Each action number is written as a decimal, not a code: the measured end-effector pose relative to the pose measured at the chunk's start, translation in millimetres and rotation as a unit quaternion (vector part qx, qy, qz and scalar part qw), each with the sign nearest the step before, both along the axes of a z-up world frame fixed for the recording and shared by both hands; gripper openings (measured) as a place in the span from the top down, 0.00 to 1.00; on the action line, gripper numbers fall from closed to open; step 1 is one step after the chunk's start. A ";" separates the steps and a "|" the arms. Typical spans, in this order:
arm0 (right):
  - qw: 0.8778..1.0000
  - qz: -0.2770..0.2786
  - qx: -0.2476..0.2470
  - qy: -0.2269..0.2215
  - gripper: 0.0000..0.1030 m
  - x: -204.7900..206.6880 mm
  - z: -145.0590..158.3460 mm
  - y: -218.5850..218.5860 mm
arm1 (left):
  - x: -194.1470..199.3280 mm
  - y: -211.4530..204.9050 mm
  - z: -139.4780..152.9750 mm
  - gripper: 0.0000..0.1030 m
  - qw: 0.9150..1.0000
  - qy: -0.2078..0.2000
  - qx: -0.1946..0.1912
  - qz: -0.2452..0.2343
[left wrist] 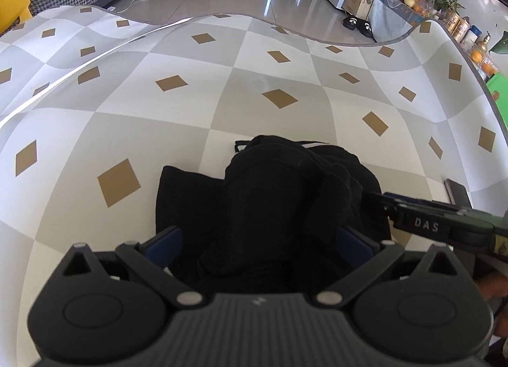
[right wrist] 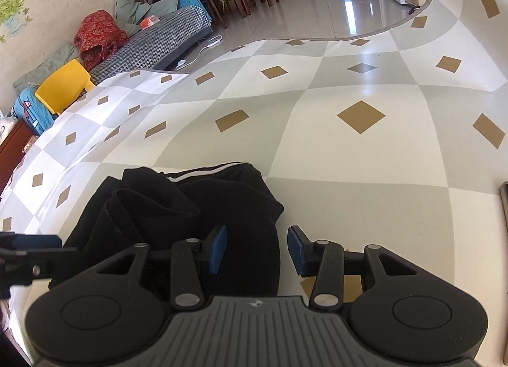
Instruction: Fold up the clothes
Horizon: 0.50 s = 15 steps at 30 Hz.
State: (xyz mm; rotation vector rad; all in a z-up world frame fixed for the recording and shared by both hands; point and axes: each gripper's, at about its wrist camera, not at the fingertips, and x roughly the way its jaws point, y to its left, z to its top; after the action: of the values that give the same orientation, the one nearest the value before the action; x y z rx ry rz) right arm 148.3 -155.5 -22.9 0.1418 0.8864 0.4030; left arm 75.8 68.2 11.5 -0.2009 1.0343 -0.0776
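Glossy tiled floor [right wrist: 317, 8]; houndstooth sofa [right wrist: 158, 40], perhaps daybed.

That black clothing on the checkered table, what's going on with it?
A person is working a bunched black garment on the checkered tablecloth with two handheld grippers. The left gripper has cloth piled between its wide-set blue pads; whether it grips is unclear. The right gripper is open at the garment's edge. The garment is still rumpled, not neatly folded.
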 end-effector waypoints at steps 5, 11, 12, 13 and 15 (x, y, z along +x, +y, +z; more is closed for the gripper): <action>1.000 -0.013 0.012 -0.007 0.59 12.6 -3.3 3.0 | -17.4 -3.5 -18.3 0.00 0.999 0.038 -0.005 -0.003; 1.000 0.006 -0.007 -0.021 0.59 16.8 -9.6 16.5 | -20.3 -21.0 -29.2 0.00 0.998 0.043 0.042 -0.029; 1.000 0.009 -0.010 -0.022 0.59 16.7 -10.9 17.7 | -19.0 -21.9 -31.3 0.00 0.998 0.047 0.044 -0.028; 1.000 0.012 -0.011 -0.022 0.59 16.7 -12.0 18.5 | -17.2 -22.9 -34.3 0.00 0.997 0.052 0.045 -0.027; 1.000 0.019 -0.015 -0.019 0.59 16.1 -13.9 19.6 | -14.0 -23.8 -39.1 0.00 0.997 0.059 0.047 -0.022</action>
State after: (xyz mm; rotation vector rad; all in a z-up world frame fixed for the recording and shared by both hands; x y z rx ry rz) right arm 164.3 -135.9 -36.8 0.0894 0.8582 0.4264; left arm 61.8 44.4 -27.6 -0.0984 1.1571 -0.0574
